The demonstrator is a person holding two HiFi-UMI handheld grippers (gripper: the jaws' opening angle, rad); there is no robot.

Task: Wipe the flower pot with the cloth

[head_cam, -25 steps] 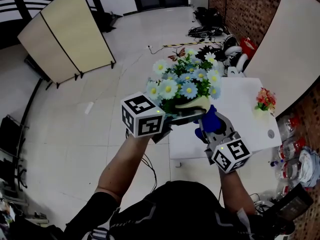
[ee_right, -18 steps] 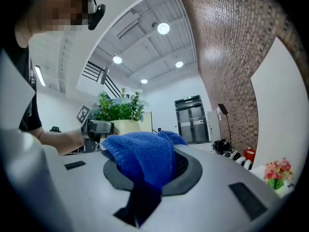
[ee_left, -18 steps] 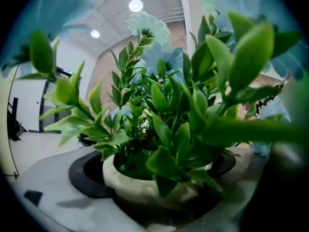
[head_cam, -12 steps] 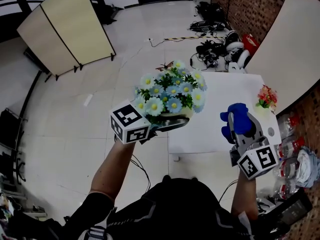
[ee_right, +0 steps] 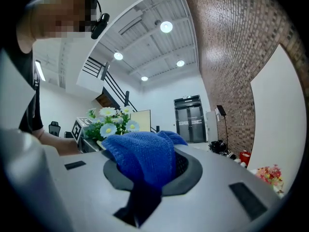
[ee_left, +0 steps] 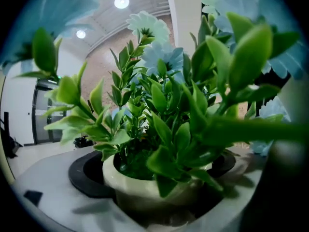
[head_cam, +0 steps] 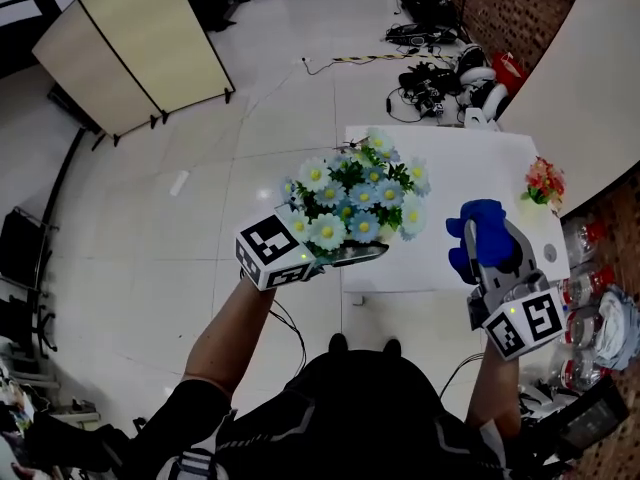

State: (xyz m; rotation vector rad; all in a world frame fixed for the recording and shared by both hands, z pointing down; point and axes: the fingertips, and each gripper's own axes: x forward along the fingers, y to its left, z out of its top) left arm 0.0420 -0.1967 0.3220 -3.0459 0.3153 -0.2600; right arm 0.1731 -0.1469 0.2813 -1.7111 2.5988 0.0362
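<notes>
Person: black top (head_cam: 370, 423) with thin pale stripes; short black sleeves (head_cam: 190, 408), forearms bare. Dark shoes (head_cam: 336, 344). A black headset piece (ee_right: 99, 23) shows in the right gripper view.

Left gripper (head_cam: 360, 253): grey body. Behind the jaws sits the left cube (head_cam: 270, 257), white, with a black square marker on each visible face.

Right gripper (head_cam: 484, 243): same grey build. The right cube (head_cam: 521, 323) sits at its rear with the same kind of markers.

Jaw faces, both gripper views: flat pale grey with a black ring-shaped pad (ee_right: 190, 173) near the tip. Small black rectangular insets (ee_right: 75, 165) lie further back.
</notes>
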